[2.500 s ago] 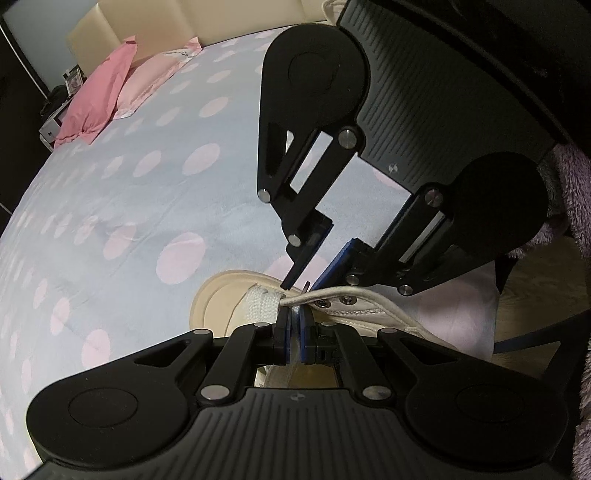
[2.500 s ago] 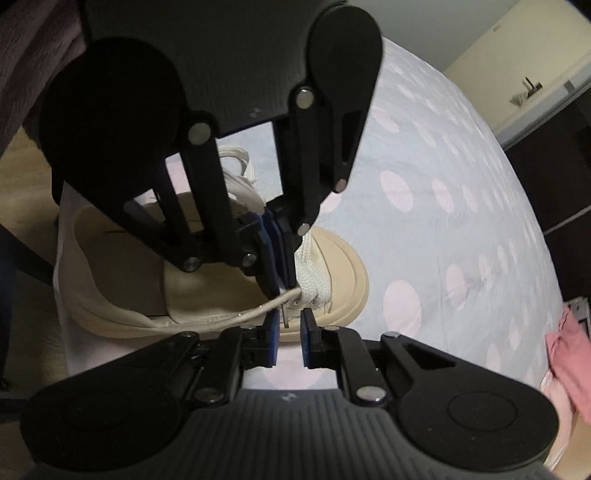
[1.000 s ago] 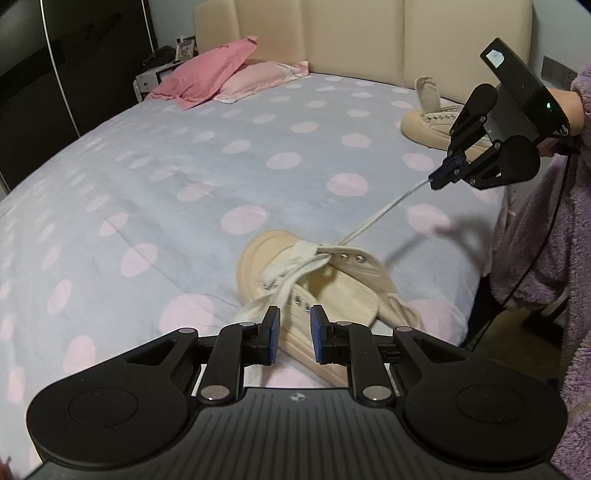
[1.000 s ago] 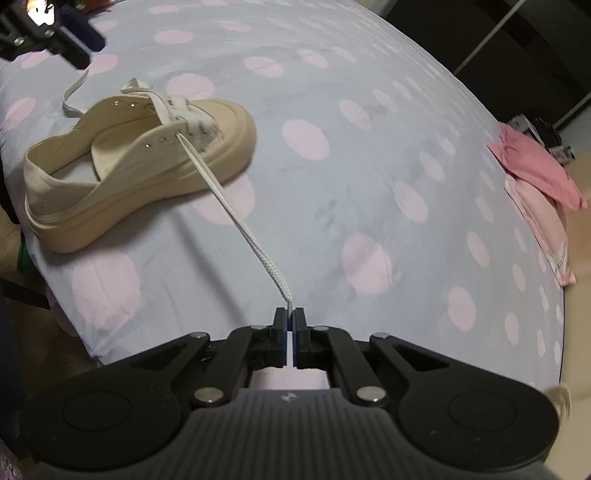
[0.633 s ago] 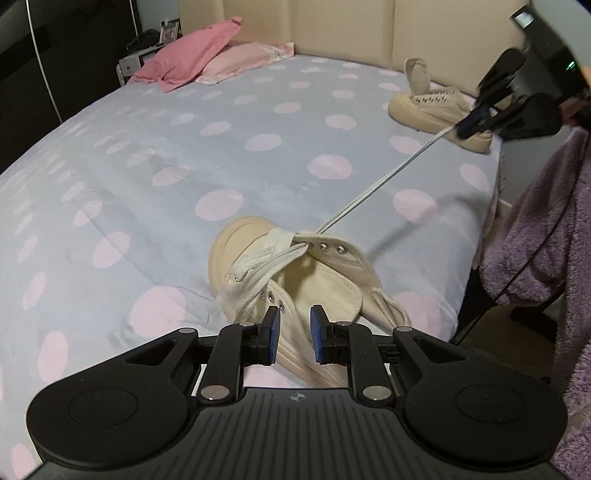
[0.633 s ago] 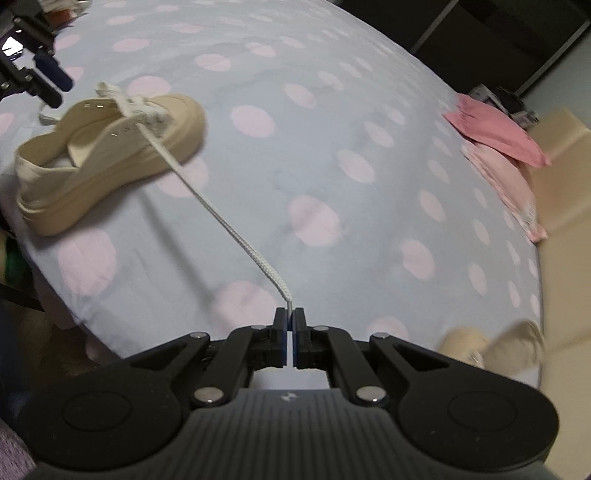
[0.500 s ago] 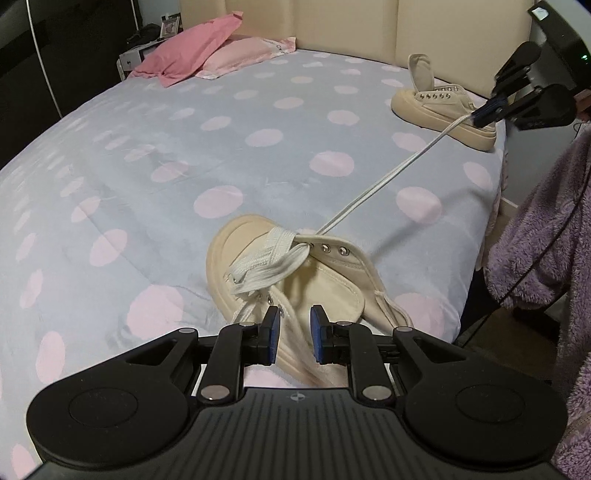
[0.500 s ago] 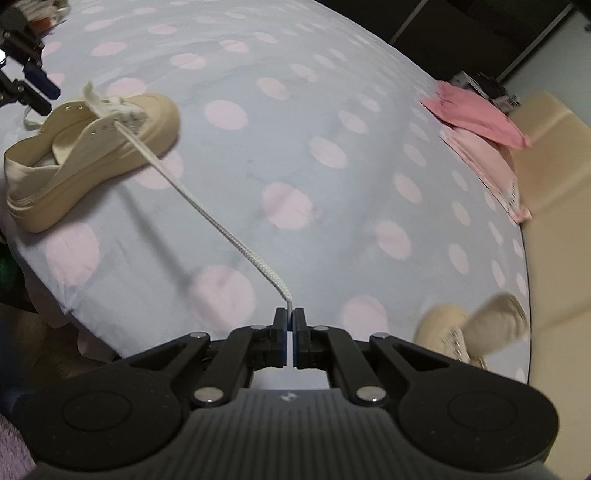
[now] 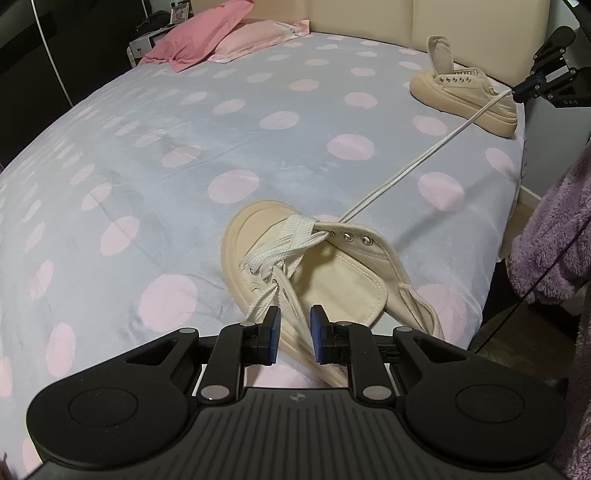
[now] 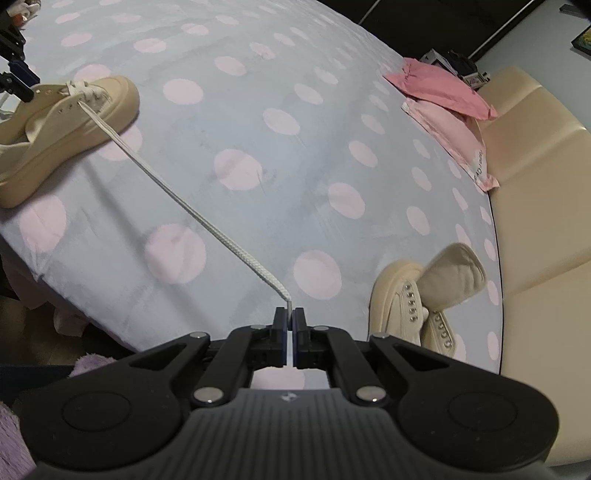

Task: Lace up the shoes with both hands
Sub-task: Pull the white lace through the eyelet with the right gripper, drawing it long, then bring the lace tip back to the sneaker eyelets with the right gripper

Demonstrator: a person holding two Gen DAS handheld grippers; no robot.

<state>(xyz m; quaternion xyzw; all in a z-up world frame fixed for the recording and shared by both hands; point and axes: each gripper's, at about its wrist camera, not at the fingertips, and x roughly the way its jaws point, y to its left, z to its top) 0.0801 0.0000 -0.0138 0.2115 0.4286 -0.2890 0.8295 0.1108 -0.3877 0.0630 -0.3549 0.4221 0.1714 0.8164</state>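
The bed (image 9: 177, 147) fills both views, pale blue cover w/ pink dots, beige headboard (image 9: 369, 18) at the far end. Two pink pillows (image 9: 229, 33) lie far left by the headboard.

The shoe I'm lacing (image 9: 314, 273) sits on the bed near its right edge, close in front of my left gripper (image 9: 293, 334), toe pointing away. It's cream canvas w/ a thick beige sole, only the lowest eyelets laced. In the right wrist view the same shoe (image 10: 62, 122) shows far left. A second shoe (image 9: 465, 99), unlaced, tongue standing up, rests far right close to the headboard; in the right wrist view it lies just right of my fingers.

My left fingers (image 9: 271, 332) are apart, gripping nothing. One loose end of the lace runs from the shoe toward me & passes between them; can't tell if it touches either pad.

My right gripper (image 10: 290, 326) has its fingers (image 10: 300, 325) pressed together, clamped on the tip of the lace (image 10: 192, 214). That lace end (image 9: 424, 155) stretches straight & taut from the shoe's right-side eyelets, above the bed, to the right gripper (image 9: 521, 90) at far right.

A fuzzy purple sleeve (image 9: 550, 240) hangs at the right edge, off the bed.
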